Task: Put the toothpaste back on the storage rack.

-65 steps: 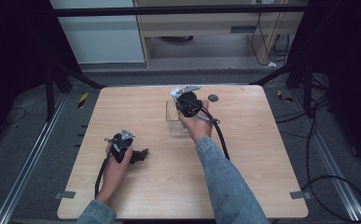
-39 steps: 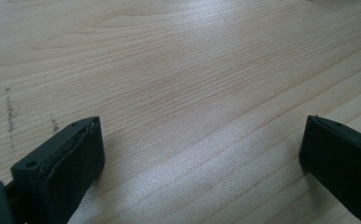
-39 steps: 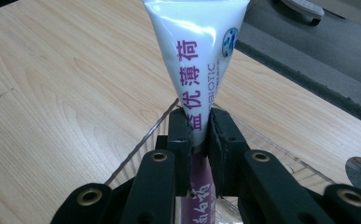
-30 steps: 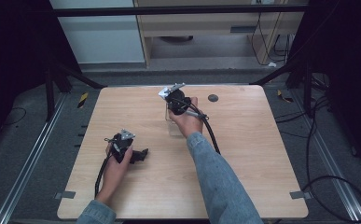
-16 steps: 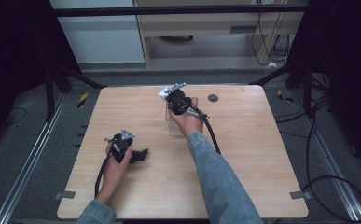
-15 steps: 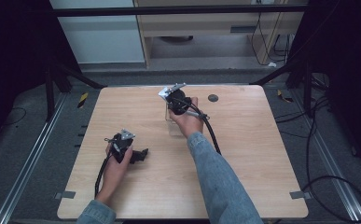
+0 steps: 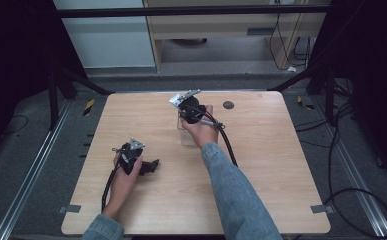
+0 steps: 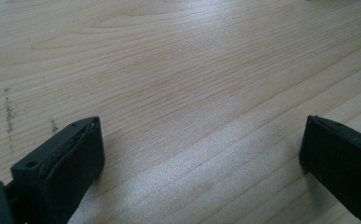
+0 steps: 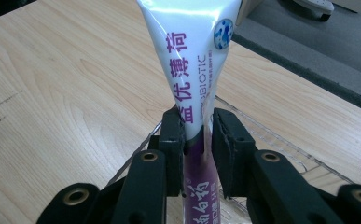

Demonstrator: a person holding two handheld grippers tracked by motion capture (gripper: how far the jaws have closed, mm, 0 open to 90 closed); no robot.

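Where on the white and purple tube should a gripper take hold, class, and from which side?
Best at the flattened body of the tube, just below where it fans wide toward the crimped end. It stands upright over the clear tray, so come from the side, jaws facing its two flat faces. The right gripper brackets it there now, probably a sound hold.

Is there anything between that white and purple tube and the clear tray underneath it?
Nothing visible. The right tongs have the tube between their pads, directly above the clear tray. The pads have just been easing apart, with the tube between them. The left tongs rest open on bare wood, well away.
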